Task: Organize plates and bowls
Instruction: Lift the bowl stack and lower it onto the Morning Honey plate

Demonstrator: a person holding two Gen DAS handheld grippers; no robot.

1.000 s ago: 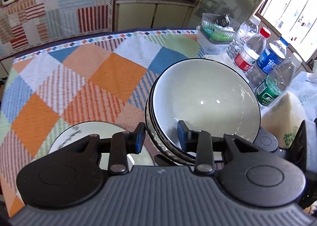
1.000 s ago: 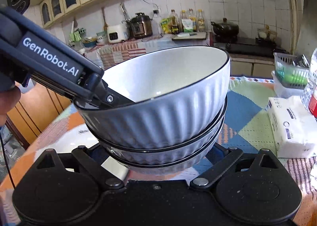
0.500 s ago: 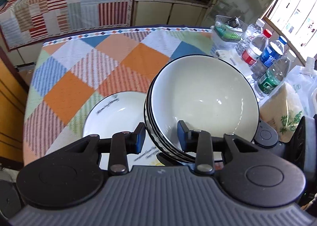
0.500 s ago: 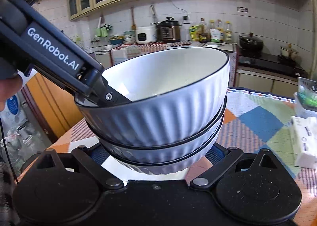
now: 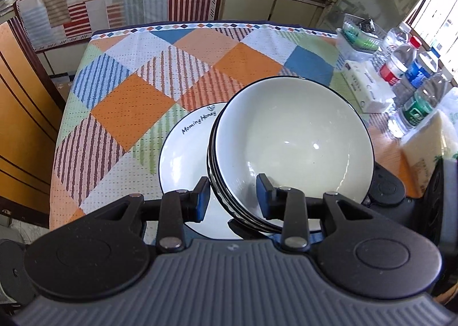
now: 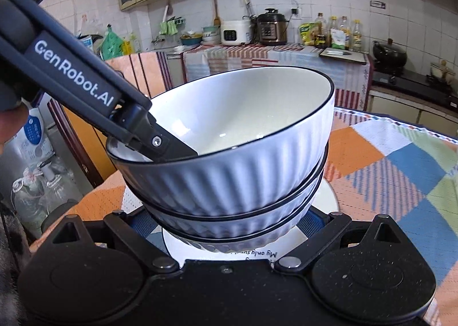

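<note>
Three nested ribbed bowls [image 6: 229,171], white with dark rims, hang tilted over a plate [image 5: 186,160] lettered "Morning Honey" on the checked tablecloth [image 5: 131,108]. The left gripper [image 5: 232,197] pinches the stack's near rim, one finger inside; its body reads "GenRobot.AI". The right gripper [image 6: 229,223] stands wide apart around the stack's base; whether it touches, I cannot tell.

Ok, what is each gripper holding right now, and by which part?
The left gripper holds the stack of bowls by its near rim, one jaw inside, one outside. The right gripper's jaws flank the stack's base; contact cannot be told.
</note>
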